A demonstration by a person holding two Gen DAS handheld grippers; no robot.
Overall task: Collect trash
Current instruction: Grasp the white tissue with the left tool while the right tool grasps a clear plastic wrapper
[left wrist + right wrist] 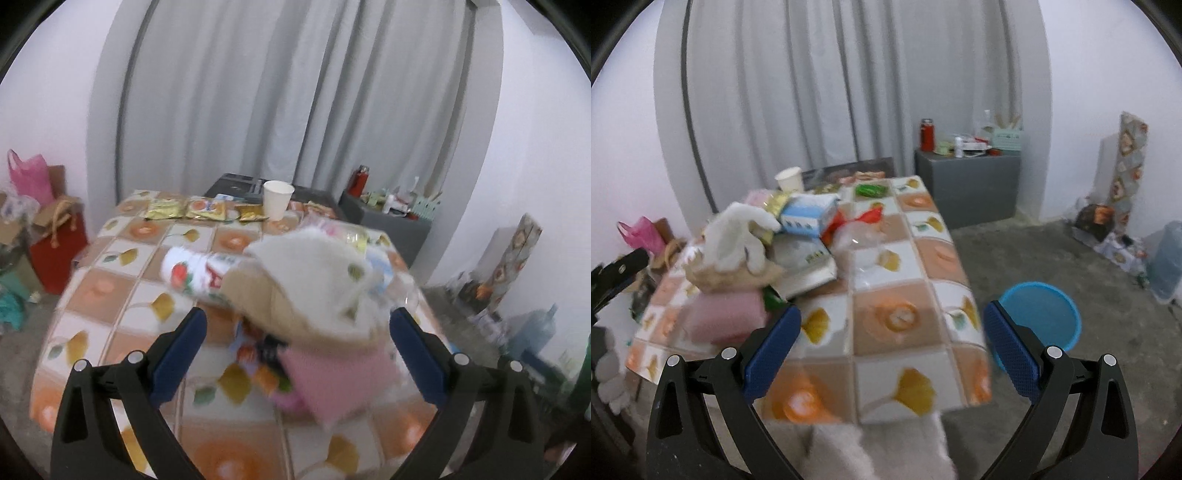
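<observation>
A pile of trash lies on a table with a ginkgo-patterned cloth. In the left wrist view the pile holds a white-and-tan plush toy, a pink sponge, a white printed can and snack wrappers. My left gripper is open, its jaws on either side of the pile and just short of it. My right gripper is open and empty above the table's near right corner. The right wrist view shows the plush toy, pink sponge, a blue-white tissue pack and clear plastic wrap.
A blue bin stands on the concrete floor right of the table. A paper cup and snack packets sit at the table's far edge. A grey cabinet with clutter stands behind. Bags sit on the floor at left.
</observation>
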